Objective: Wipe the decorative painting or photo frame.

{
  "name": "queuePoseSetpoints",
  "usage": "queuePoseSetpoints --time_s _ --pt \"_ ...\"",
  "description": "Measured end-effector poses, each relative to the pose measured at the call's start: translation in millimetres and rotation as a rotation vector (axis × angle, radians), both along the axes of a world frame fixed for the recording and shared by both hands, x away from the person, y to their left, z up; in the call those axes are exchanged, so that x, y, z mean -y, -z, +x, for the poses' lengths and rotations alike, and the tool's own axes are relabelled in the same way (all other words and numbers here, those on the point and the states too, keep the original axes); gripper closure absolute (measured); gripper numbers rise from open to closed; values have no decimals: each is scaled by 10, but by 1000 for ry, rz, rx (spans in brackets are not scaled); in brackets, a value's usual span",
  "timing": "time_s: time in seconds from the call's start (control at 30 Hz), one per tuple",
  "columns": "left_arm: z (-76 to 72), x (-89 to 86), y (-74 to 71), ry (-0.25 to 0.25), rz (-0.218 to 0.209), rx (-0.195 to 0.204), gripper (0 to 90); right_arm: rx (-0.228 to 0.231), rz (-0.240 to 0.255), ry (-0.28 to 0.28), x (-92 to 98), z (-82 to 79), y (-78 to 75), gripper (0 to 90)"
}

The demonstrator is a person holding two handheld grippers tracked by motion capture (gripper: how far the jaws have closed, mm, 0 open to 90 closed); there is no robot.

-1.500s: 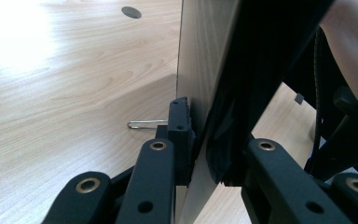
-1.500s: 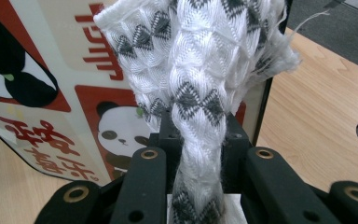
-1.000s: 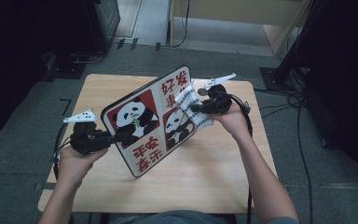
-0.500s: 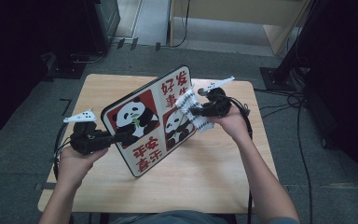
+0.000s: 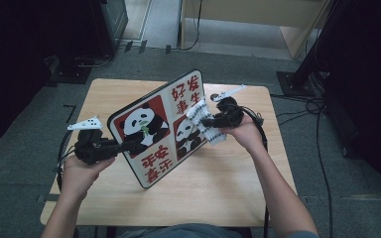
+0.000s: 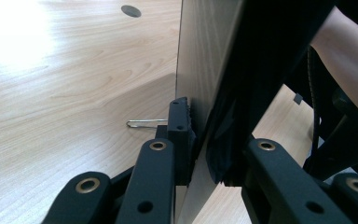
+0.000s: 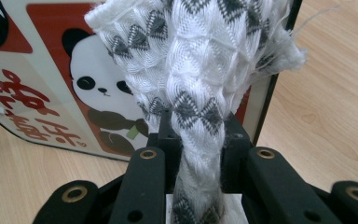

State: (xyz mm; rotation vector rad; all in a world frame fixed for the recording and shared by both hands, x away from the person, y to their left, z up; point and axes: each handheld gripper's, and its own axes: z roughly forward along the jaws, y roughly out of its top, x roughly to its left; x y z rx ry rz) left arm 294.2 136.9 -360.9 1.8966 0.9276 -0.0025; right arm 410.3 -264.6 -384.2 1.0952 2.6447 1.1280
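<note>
Barely shifted: white-grey diamond-knit cloth (image 7: 200,70) pinched in right gripper (image 5: 209,120), against glossy rounded panda board (image 5: 158,126); left gripper (image 5: 129,146) clamped on board's edge.

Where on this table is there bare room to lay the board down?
Bare wood lies along the table's near edge between the two forearms, and in the far left corner. The middle is crowded: the left gripper holds the panda board tilted there, the right gripper presses a cloth to it.
</note>
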Motion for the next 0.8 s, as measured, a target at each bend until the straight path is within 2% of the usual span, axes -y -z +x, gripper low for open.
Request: queuePoseSetpoints --time_s 0.27,0.5,0.8 --pt "0 -2 2 1 -2 1 788 -31 14 1 12 4 107 764" --pt "-2 -2 0 4 1 3 789 -60 -7 5 21 9 202 763" --pt "-2 -3 0 4 -2 4 789 -64 -13 7 28 -7 322 763"
